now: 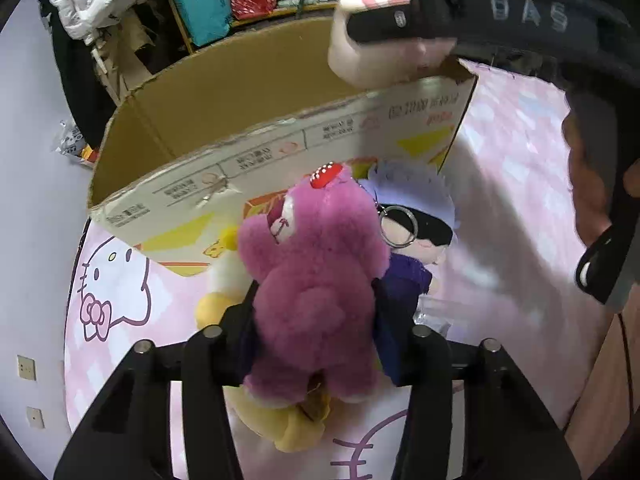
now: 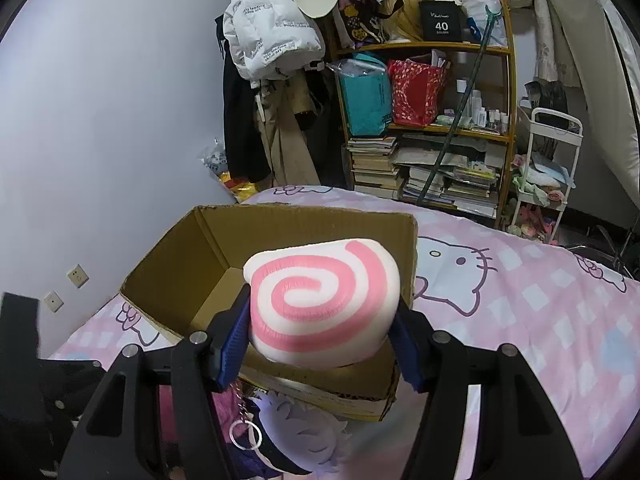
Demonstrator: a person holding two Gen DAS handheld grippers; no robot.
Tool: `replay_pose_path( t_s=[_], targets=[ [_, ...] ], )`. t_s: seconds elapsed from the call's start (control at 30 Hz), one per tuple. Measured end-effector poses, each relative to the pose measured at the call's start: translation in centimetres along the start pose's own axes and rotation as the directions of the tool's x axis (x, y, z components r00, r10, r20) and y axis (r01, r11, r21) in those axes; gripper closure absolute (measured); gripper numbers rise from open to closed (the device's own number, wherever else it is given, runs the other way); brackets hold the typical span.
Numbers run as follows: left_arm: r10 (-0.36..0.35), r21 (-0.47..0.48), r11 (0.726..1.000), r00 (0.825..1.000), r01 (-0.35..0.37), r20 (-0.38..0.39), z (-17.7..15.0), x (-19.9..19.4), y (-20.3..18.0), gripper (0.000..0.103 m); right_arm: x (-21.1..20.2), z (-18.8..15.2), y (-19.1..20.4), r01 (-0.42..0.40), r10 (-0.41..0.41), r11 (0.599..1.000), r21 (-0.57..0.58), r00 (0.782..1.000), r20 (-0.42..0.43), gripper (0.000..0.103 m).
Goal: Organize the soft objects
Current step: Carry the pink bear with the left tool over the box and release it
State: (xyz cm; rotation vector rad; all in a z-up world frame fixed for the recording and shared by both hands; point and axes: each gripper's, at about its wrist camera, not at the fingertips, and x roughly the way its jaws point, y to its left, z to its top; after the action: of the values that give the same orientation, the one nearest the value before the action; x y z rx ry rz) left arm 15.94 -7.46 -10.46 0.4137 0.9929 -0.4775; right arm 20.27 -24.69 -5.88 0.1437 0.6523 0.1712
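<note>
Closest in, left gripper clamped round the middle of a fluffy magenta plush bear, pads sunk into the fur on both sides, jaws drawn in snug. Under and beside it, on the pink checked cartoon-cat bedspread: a yellow and white plush toy poking out to the left, and a soft doll with pale lilac hair, dark visor and purple top with a metal key ring at its head. None of these three boxed yet.

Over on the right wrist view, right gripper gripping a squashy white cushion with a pink spiral, blue pads pressed into either flank, jaws fairly wide around it. Held up just over the near wall of the open brown cardboard box, seemingly poised for a drop.

Further on, box interior: bare cardboard floor wherever visible, nothing inside as far as can be seen. By that reading, early days: two toys in hand, at least two more on the bed, none stowed.

Beyond, cluttered wooden shelving against the wall, untouched.
</note>
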Motion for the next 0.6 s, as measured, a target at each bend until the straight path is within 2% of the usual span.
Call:
replay_pose_path(
  t_s=[0.1, 0.27, 0.37, 0.6],
  targets=[
    [0.010, -0.030, 1.000, 0.999, -0.009, 0.030, -0.1, -0.9, 0.5, 0.057, 0.3, 0.0, -0.2, -0.001, 0.001, 1.000, 0.006, 1.000, -0.009, 0.036],
    [0.008, -0.063, 0.998, 0.992, 0.000, 0.125, -0.1, -3.4, 1.0, 0.057, 0.3, 0.0, -0.2, -0.004, 0.004, 1.000, 0.012, 1.000, -0.009, 0.036],
    [-0.001, -0.065, 0.998, 0.978, 0.015, 0.208, -0.2, -5.5, 1.0, 0.057, 0.2, 0.0, -0.2, -0.013, 0.013, 1.000, 0.016, 1.000, 0.004, 0.036],
    [0.010, -0.104, 0.994, 0.943, 0.026, 0.333, 0.6, -8.7, 2.3, 0.057, 0.4, 0.1, -0.1, -0.036, 0.036, 0.999, 0.038, 0.999, 0.000, 0.035]
  ],
)
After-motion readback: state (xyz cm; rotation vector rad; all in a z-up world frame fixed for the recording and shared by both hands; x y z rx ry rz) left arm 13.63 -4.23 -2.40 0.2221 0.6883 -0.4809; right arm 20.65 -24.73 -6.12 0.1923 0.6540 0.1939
